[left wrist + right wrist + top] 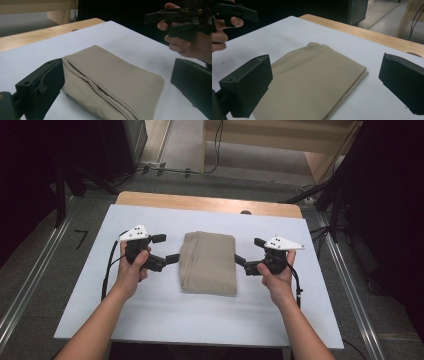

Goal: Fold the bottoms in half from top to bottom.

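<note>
The folded cloth point(208, 262) lies flat at the middle of the white table point(150, 320), its layered edges squared up, which suggests a finished fold. The left gripper point(167, 249) and right gripper point(246, 255) flank it on either side, each just beside an edge but not touching. Both sets of jaws stand wide apart with nothing between them, consistent with hands positioned clear of the cloth so it rests undisturbed.
</note>
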